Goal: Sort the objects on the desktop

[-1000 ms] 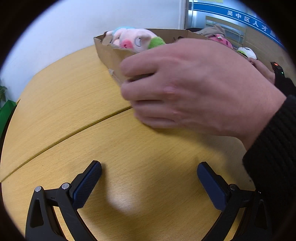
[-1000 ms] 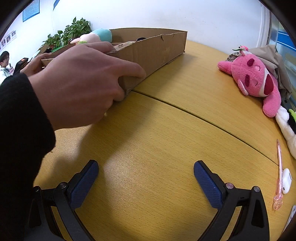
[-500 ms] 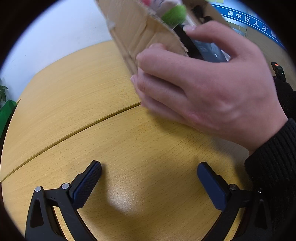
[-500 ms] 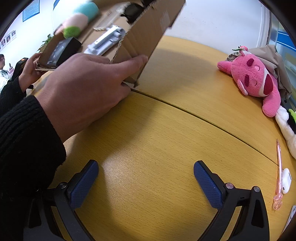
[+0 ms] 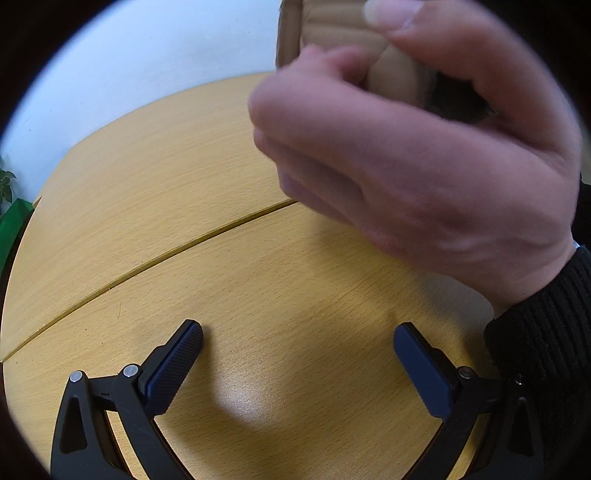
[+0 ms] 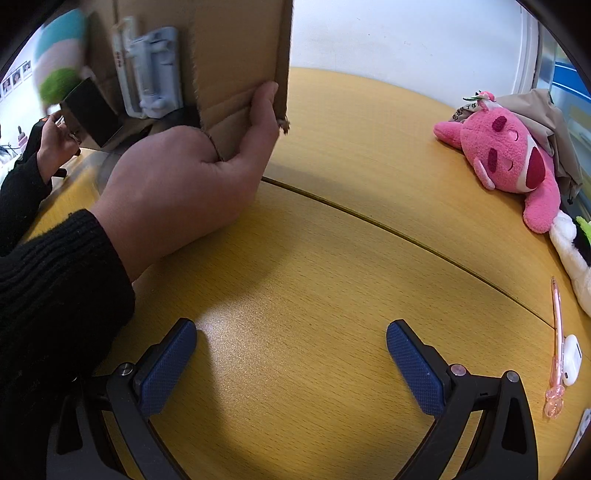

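A bare hand (image 6: 184, 181) holds a cardboard box (image 6: 236, 55) tipped steeply up over the wooden table (image 6: 332, 258). Inside it I see a grey-white device (image 6: 151, 74), a black object (image 6: 92, 110) and a pastel plush (image 6: 59, 55), blurred. The same hand (image 5: 424, 158) and a box edge (image 5: 332, 22) fill the upper right of the left wrist view. My left gripper (image 5: 297, 354) is open and empty over bare table. My right gripper (image 6: 290, 350) is open and empty too, below and right of the box.
A pink plush (image 6: 509, 158) lies at the right with beige cloth (image 6: 546, 122) behind it and a white plush (image 6: 572, 258) beside it. A pink pen (image 6: 556, 343) and a white earbud case (image 6: 570, 360) lie at the right edge. A second hand (image 6: 55, 140) is at the far left.
The hand has tipped the cardboard box from flat on the table to nearly upright, and its contents slide. Both grippers have stayed still and open.
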`<state>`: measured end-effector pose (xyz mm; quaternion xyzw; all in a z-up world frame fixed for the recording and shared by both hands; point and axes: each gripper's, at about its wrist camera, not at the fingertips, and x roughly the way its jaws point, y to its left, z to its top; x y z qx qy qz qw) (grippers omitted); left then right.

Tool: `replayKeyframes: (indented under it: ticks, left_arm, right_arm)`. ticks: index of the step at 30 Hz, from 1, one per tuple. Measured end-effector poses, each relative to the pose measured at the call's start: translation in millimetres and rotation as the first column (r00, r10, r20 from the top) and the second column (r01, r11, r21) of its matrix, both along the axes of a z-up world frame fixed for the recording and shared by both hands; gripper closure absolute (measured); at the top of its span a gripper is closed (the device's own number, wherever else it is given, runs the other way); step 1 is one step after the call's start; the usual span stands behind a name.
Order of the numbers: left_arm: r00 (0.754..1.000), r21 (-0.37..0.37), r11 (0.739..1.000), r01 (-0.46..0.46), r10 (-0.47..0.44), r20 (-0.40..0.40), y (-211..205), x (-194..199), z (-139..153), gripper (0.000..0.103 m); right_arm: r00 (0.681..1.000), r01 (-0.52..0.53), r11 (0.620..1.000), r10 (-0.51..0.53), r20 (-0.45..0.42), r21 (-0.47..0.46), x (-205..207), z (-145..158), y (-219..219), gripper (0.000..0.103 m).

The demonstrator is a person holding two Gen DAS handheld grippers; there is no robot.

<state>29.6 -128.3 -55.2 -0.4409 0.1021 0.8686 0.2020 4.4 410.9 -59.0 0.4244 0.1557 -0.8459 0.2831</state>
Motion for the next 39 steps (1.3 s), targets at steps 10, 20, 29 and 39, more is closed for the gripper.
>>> replayKeyframes:
  ticks: [10, 20, 29, 39]
  left_arm:
    - [1.0, 0.0, 1.0, 0.0, 0.0, 0.0, 2, 0, -1, 0.0]
    - [1.0, 0.0, 1.0, 0.0, 0.0, -0.001, 7, 0, -1, 0.0]
    - [1.0, -0.001, 1.0, 0.0, 0.0, -0.001, 8, 0, -1, 0.0]
    - [1.0, -0.001, 1.0, 0.0, 0.0, -0.001, 10, -1, -1, 0.0]
  right_arm:
    - [1.0, 0.0, 1.0, 0.0, 0.002, -0.001, 0, 2, 1, 0.0]
    - [1.0, -0.001, 1.0, 0.001, 0.002, -0.002, 1, 6, 4, 0.0]
    - [1.0, -0.001, 1.0, 0.001, -0.001, -0.003, 3, 1, 0, 0.0]
    - [1.0, -0.003, 1.0, 0.003, -0.002, -0.003, 3, 0, 0, 0.0]
